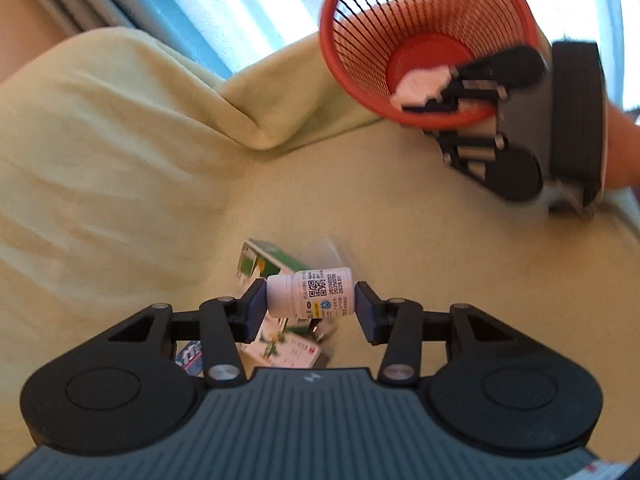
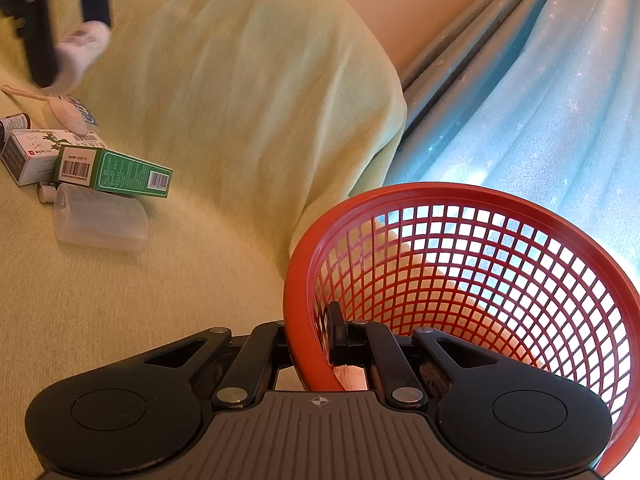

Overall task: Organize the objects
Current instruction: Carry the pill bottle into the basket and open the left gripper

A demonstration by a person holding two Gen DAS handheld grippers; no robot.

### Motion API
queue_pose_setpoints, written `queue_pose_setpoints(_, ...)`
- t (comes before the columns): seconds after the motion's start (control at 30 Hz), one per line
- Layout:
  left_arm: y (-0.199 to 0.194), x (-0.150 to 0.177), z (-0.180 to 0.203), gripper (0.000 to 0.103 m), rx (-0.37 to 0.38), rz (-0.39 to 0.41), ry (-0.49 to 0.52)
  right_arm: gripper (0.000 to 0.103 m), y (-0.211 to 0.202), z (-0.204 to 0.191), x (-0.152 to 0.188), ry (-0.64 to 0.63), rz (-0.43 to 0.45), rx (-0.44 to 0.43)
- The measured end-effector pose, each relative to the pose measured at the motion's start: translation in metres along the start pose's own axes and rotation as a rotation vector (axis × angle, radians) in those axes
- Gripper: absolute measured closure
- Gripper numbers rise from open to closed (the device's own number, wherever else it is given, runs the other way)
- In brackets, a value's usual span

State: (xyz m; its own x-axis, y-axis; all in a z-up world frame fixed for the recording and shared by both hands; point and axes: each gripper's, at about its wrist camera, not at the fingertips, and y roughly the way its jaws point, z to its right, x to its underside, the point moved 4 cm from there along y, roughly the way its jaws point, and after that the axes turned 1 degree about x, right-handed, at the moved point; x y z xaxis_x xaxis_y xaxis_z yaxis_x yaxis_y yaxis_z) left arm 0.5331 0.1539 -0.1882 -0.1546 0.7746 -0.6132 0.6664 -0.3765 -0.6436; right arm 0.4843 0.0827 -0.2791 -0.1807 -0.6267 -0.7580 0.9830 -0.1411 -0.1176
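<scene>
So the whole thing is sitting on a bed covered with a pale yellow-green blanket (image 2: 224,80), which is bunching up into a big fold toward the curtain (image 2: 540,100) side.

Next biggest is the red mesh basket (image 2: 480,280), resting on the blanket near the curtain-side edge of the bed. The right hand-held gripper (image 2: 316,344) is pinching its rim, one finger outside the wall and one inside, pressed together on the plastic. There's something white (image 1: 420,84) lying in the bottom of the basket, can't tell what it is.

Then there's the little pile of stuff lying out on the open blanket, well apart from the basket: a clear plastic container (image 2: 100,220) lying on its side, a green box (image 2: 114,172) just behind it and touching it, a white box (image 2: 32,156) beside the green one, and a small brush-like thing (image 2: 64,114) resting on top of the boxes. A dark little bottle (image 2: 14,122) is peeking in at the edge.

Smallest one: the white pill bottle (image 1: 310,294), lying sideways in the air above that pile. The left hand-held gripper (image 1: 310,306) is clamping it end to end, cap against one finger and base against the other.
</scene>
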Motion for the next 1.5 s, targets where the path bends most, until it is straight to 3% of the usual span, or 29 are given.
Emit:
queue_pose_setpoints(0.13,0.003,-0.023,-0.015,0.061,0.013,0.032,-0.06,0.101,0.0,0.0,0.0,0.001,0.0,-0.001)
queue_pose_setpoints(0.4,0.006,-0.071,-0.03,0.061,0.114,0.124,-0.171,0.101,0.0,-0.001,0.001,0.002,0.0,-0.002)
queue_pose_setpoints(0.73,0.01,-0.121,-0.018,0.061,0.214,0.224,-0.161,0.101,0.0,-0.001,0.001,0.004,-0.001,-0.002)
queue_pose_setpoints(1.17,0.045,-0.181,0.019,0.061,0.328,0.298,-0.145,0.101,-0.002,0.0,0.001,0.013,-0.001,-0.005)
queue_pose_setpoints(1.23,0.052,-0.187,0.022,0.059,0.341,0.303,-0.161,0.101,-0.002,0.0,0.001,0.015,-0.002,-0.006)
queue_pose_setpoints(1.27,0.054,-0.19,0.023,0.052,0.337,0.308,-0.168,0.101,-0.003,0.0,0.001,0.016,-0.002,-0.006)
queue_pose_setpoints(1.5,0.054,-0.187,0.022,0.051,0.335,0.303,-0.16,0.101,-0.005,0.002,0.001,0.02,0.0,-0.008)
